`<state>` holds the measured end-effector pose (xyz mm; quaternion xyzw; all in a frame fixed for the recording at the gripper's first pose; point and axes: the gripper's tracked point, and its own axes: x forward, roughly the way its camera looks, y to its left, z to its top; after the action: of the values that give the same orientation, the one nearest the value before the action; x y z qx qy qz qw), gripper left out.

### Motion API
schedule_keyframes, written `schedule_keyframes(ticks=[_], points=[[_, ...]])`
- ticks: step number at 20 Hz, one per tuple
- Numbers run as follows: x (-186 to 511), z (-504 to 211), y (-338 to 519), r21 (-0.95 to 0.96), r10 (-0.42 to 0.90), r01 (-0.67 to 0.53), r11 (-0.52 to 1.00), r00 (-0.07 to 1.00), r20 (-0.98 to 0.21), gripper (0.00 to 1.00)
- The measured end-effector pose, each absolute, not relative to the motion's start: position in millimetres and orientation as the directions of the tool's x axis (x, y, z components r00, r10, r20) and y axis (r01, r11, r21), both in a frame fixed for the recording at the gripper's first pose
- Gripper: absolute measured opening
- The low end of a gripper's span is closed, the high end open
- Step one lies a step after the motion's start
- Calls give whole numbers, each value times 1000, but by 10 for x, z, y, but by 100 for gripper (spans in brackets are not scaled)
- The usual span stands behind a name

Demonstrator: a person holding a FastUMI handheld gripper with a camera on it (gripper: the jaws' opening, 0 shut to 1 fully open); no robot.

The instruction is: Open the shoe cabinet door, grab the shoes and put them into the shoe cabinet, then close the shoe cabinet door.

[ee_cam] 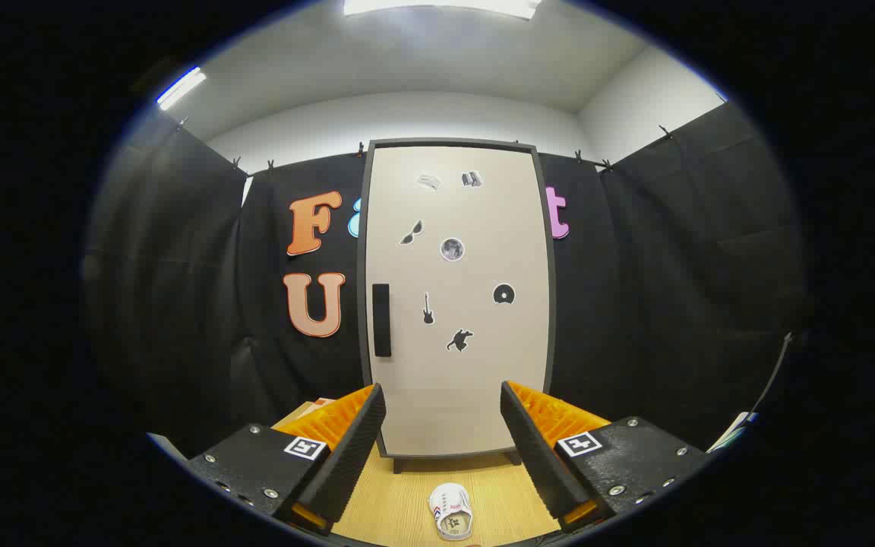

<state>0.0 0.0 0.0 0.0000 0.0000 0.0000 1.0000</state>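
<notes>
Gripper view: we see the gripper (443,425) spread open, empty; a shoe (450,511) lies between its fingers, the cabinet (459,304) beyond, shut.

Matt surfaces nearly everywhere — wood grain, flat paint, ribbed rubber.

We see the shoe cabinet door (459,304) as a smooth, matt cream panel in a dark matt frame, with a black matt handle (381,320) by its left edge and small flat stickers (452,249) that look like printed paper or vinyl. The table (399,505) under it reads as pale wood with fine straight grain, a low sheen at most. The shoe (450,511) near the table's front edge looks like white fabric or soft synthetic — we cannot tell which. The gripper (443,448), fingers spread apart and holding nothing, has finely ribbed black pads (350,456), orange ridged plastic backing and black textured housings with bright metal screws.
</notes>
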Motion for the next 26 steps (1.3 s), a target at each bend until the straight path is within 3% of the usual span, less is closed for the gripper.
schedule_keyframes(ticks=[21, 26], points=[[124, -13, 69, 4, 1, -1, 1000, 1000, -3, 95], [419, -55, 356, 4, 54, -54, 999, 999, -7, 95]])
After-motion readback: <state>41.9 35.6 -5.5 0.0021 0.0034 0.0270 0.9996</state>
